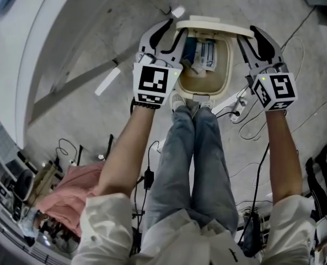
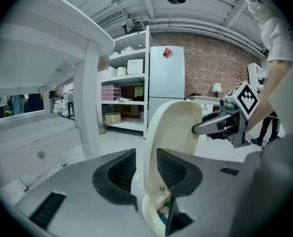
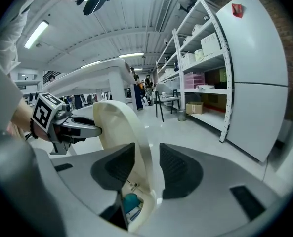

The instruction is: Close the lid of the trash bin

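since the left gripper [image 1: 173, 32] and right gripper [image 1: 251, 35] each pinch the upright lid [image 1: 213, 24] between their jaws, swing it down evenly onto the trash bin [image 1: 228, 65] without twisting.

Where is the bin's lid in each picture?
Head view: the cream plastic lid is at top centre, seen edge-on from above.
Left gripper view: the lid stands upright in the centre, between the jaws.
Right gripper view: the lid is centre-left, upright between the jaws.
Shared landmark: the open cream bin beneath it.
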Demonstrator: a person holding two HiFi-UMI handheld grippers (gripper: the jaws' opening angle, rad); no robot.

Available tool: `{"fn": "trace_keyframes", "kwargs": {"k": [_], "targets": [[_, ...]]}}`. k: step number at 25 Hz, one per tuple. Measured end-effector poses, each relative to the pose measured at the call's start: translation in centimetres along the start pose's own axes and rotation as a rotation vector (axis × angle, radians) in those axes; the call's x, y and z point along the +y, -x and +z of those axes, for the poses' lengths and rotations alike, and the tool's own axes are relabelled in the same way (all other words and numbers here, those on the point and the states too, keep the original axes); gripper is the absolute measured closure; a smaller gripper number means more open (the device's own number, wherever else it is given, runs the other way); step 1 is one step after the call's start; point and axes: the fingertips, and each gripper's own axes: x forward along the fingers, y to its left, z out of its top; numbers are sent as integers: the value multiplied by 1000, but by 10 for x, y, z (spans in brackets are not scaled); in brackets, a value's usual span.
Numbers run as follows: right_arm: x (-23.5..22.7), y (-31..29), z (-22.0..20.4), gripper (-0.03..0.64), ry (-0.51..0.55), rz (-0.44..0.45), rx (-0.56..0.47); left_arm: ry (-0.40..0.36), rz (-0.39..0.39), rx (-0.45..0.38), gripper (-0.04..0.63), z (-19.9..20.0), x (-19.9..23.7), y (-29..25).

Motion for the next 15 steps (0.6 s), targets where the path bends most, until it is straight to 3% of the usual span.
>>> {"fn": "trace_keyframes", "kwargs": {"k": [7, 15], "targets": [[3, 0, -1, 517, 48, 8, 7, -18, 6, -5, 474, 2, 1, -1], [5, 2, -1, 525, 55, 3, 12, -55, -10, -4, 516, 4, -3, -1]]}}
